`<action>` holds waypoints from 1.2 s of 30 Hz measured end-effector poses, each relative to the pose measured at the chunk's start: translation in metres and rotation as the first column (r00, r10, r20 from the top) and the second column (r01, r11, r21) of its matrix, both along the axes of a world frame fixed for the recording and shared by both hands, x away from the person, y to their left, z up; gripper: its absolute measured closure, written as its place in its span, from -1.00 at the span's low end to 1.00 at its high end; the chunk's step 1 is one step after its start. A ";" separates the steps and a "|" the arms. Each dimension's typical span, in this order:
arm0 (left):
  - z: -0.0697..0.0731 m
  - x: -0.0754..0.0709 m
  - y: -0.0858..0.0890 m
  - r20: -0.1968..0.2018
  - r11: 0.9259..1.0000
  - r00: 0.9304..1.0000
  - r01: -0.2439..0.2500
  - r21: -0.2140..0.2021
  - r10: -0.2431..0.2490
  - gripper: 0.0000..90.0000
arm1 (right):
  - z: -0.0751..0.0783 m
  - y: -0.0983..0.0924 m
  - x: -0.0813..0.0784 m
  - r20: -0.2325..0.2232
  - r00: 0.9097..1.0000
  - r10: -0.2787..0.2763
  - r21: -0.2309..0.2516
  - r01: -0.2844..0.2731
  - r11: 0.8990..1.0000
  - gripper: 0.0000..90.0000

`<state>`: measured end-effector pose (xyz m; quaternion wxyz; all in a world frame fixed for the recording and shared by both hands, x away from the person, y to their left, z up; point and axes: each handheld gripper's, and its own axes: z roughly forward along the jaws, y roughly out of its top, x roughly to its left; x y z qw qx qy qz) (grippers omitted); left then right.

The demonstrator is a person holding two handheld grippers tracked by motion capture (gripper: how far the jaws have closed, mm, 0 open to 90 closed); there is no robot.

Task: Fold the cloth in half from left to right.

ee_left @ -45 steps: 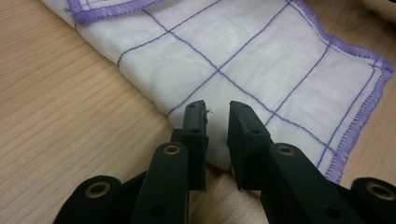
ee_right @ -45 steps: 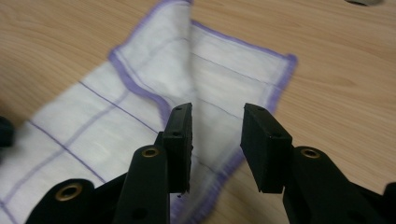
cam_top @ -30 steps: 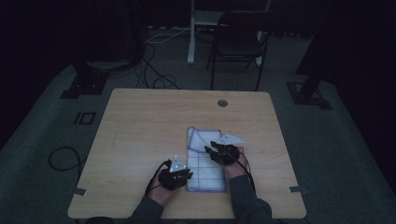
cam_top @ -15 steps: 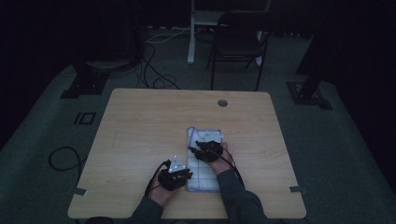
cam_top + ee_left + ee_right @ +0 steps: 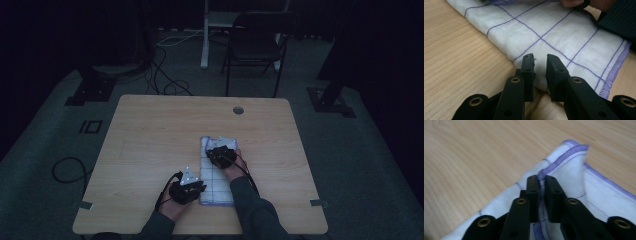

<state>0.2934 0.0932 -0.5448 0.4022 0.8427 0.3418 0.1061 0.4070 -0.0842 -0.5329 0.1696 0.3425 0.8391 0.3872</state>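
A white cloth [image 5: 216, 186] with a purple grid lies as a narrow strip on the wooden table [image 5: 160, 130], right of the middle and near the front. My left gripper [image 5: 199, 189] sits at its near left edge. In the left gripper view the jaws [image 5: 540, 62] hold the folded edge of the cloth [image 5: 554, 27] between them. My right gripper [image 5: 219, 152] is over the far half of the cloth. Its jaws have just been closing, and in the right gripper view they [image 5: 541, 181] pinch the purple hem of a raised corner [image 5: 574, 167].
A round cable hole [image 5: 238, 110] is in the table's far right part. A dark chair [image 5: 257, 45] and a white post [image 5: 205, 35] stand beyond the table, with cables [image 5: 165, 75] on the floor. My right sleeve [image 5: 250, 205] crosses the front edge.
My right gripper moved left over the cloth, and the cloth's right side now lies folded in, so it looks narrower. The left gripper stayed put.
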 end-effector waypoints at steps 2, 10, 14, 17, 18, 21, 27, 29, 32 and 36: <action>0.000 0.000 0.000 0.000 1.000 1.000 0.001 0.000 -0.001 0.72 | 0.002 -0.007 0.004 -0.002 1.000 -0.021 0.016 0.021 1.000 0.89; 0.000 0.000 0.000 0.001 1.000 1.000 -0.002 -0.003 0.002 0.72 | 0.008 -0.033 0.018 -0.003 0.996 -0.087 0.060 0.087 0.994 0.90; 0.000 0.000 0.000 0.001 1.000 1.000 -0.002 -0.002 0.002 0.72 | 0.011 -0.047 0.027 -0.009 0.993 -0.115 0.082 0.116 0.990 0.89; 0.000 0.000 0.000 0.002 1.000 1.000 -0.001 -0.001 0.001 0.72 | 0.011 -0.059 0.034 -0.014 0.989 -0.144 0.090 0.145 0.985 0.88; 0.000 0.000 0.000 0.002 1.000 1.000 -0.002 -0.001 0.002 0.72 | 0.011 -0.062 0.036 -0.015 0.988 -0.154 0.088 0.155 0.984 0.88; 0.000 -0.001 0.000 0.002 1.000 1.000 -0.005 -0.003 0.005 0.72 | 0.008 -0.073 0.042 -0.035 0.982 -0.186 0.092 0.188 0.978 0.87; 0.001 0.000 0.000 -0.006 1.000 1.000 -0.004 -0.001 0.004 0.71 | -0.002 -0.087 0.051 -0.067 0.971 -0.229 0.063 0.234 0.970 0.81; 0.001 0.001 0.000 -0.010 1.000 1.000 -0.003 -0.002 0.003 0.70 | -0.004 -0.088 0.052 -0.066 0.966 -0.251 0.049 0.254 0.966 0.79; 0.003 0.002 -0.001 -0.020 1.000 1.000 -0.001 -0.007 0.001 0.65 | -0.006 -0.093 0.054 -0.077 0.959 -0.273 0.045 0.277 0.960 0.76; 0.007 0.007 0.002 -0.013 0.999 1.000 -0.019 -0.027 0.019 0.50 | -0.003 -0.096 0.053 -0.070 0.955 -0.289 0.049 0.292 0.955 0.72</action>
